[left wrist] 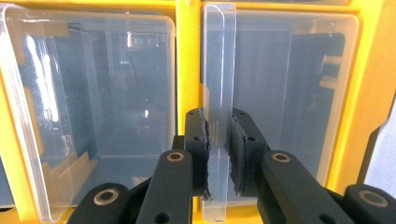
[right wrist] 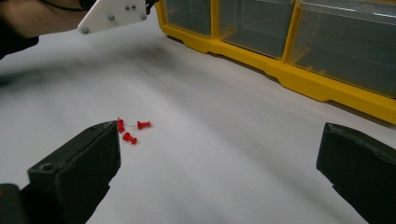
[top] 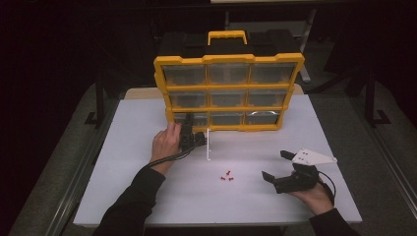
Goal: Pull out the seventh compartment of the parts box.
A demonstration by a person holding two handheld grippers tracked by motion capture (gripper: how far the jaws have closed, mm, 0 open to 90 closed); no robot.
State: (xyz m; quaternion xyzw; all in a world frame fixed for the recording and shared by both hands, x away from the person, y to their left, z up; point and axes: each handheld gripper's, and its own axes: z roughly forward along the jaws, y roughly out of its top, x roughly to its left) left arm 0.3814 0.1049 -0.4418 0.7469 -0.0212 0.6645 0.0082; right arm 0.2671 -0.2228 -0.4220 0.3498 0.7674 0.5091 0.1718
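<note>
In the high view a yellow organizer [top: 228, 93] stands upright at upper centre of the white desk [top: 147, 196], with nine clear drawers in three rows of three and one yellow handle on top. At centre left the left gripper [top: 189, 135] sits against the bottom-left drawer, one hand [top: 164, 142] around it. Just right of it a clear drawer front [top: 208, 145] hangs down as a thin white strip from the bottom row onto the desk. Three red pushpins [top: 227, 176] lie in a small cluster at lower centre. At lower right the right gripper [top: 280, 169] rests in the other hand, its two fingers spread wide with nothing between them, well apart from the pins.

The left gripper view shows what the high view cannot: the two black fingers [left wrist: 198, 149] are clamped on the clear drawer front [left wrist: 218, 116], which runs as a narrow upright strip through the middle of the frame, pads pressing its two faces. Two clear drawers fill the left and right of the frame, split by a yellow bar.

In the right gripper view the two fingers [right wrist: 79, 168] stand far apart at the lower corners, open and empty. The three red pushpins [right wrist: 130, 130] lie just beside the lower-left finger. The yellow organizer [right wrist: 299, 79] crosses the upper right, with three drawers visible.
</note>
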